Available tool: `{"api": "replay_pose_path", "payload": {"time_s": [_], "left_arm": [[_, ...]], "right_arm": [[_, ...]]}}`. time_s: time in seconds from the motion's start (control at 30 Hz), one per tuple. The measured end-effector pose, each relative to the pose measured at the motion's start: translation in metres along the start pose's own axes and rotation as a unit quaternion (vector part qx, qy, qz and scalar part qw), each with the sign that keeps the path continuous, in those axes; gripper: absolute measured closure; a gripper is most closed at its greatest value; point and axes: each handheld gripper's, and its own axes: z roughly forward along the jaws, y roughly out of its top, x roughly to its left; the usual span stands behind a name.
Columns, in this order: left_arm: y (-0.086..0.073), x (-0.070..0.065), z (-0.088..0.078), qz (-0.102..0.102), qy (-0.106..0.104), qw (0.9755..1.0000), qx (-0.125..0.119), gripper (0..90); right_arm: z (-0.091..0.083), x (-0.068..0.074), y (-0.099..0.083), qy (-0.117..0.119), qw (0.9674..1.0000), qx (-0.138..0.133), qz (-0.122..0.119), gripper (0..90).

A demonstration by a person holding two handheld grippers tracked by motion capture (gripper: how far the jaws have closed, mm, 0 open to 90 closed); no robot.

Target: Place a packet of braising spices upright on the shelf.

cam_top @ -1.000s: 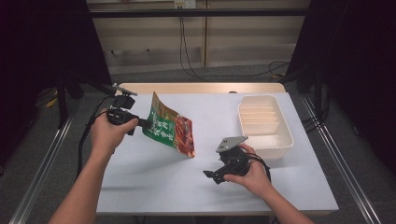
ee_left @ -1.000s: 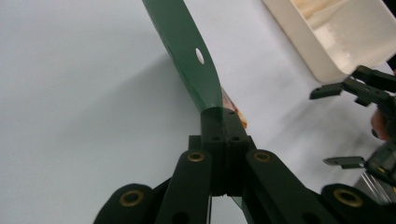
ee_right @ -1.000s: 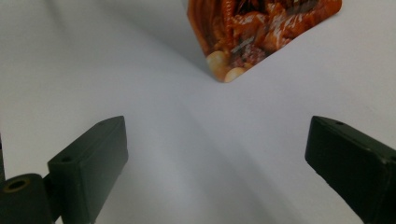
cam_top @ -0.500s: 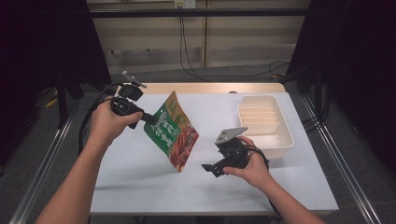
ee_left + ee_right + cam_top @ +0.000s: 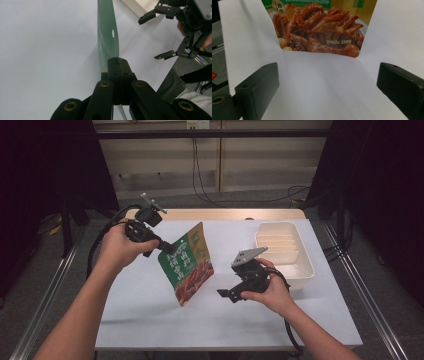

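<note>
A green and red snack pouch [image 5: 187, 265] printed with braised meat hangs above the white table [image 5: 150, 320], one lower corner close to the surface. My left gripper [image 5: 162, 247] is shut on its upper left edge. In the left gripper view the pouch [image 5: 107, 32] stands edge-on, rising from the closed jaw tips of the left gripper [image 5: 117, 62]. My right gripper [image 5: 230, 292] is open, held just right of the pouch's lower end and apart from it. In the right gripper view the pouch [image 5: 319, 27] lies ahead of the spread right gripper [image 5: 327, 82], with nothing between the jaws.
A cream ribbed tray [image 5: 305, 270] sits at the table's right side, behind the right hand. The left gripper view also shows the open right gripper [image 5: 148, 38] at upper right. Metal rails run along both table sides. Cables hang at the back.
The left gripper has lifted and swung the pouch, which now hangs more upright with a corner down. The right gripper has risen slightly and turned toward the pouch.
</note>
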Motion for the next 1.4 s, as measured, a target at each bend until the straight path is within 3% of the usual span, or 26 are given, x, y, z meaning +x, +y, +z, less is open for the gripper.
{"api": "replay_pose_path", "payload": {"time_s": [0.07, 0.17, 0.27, 0.4, 0.77, 1.4], "left_arm": [[0.001, -0.003, 0.000, 0.006, 0.000, 1.0000, 0.001, 90.0], [0.004, -0.008, 0.001, 0.018, -0.004, 0.9998, 0.007, 90.0], [0.006, -0.014, 0.001, 0.041, -0.002, 0.9990, 0.017, 90.0], [0.006, -0.017, 0.000, 0.047, -0.014, 0.9986, 0.017, 90.0], [0.007, -0.027, -0.002, 0.078, -0.016, 0.9965, 0.027, 90.0], [0.013, -0.035, -0.003, 0.094, -0.030, 0.9945, 0.036, 90.0]], "right_arm": [[-0.005, -0.003, 0.005, 0.015, 0.9999, -0.007, 0.001, 1.2], [-0.008, -0.004, 0.007, 0.009, 0.9999, -0.003, 0.002, 1.5], [-0.010, -0.005, 0.009, 0.000, 0.9998, 0.011, -0.014, 2.7], [-0.011, -0.005, 0.013, 0.001, 0.9995, 0.018, -0.024, 3.3], [-0.022, -0.014, 0.042, 0.010, 0.9987, 0.017, -0.046, 9.5], [-0.021, -0.021, 0.074, 0.021, 0.9963, 0.030, -0.078, 8.9]]}}
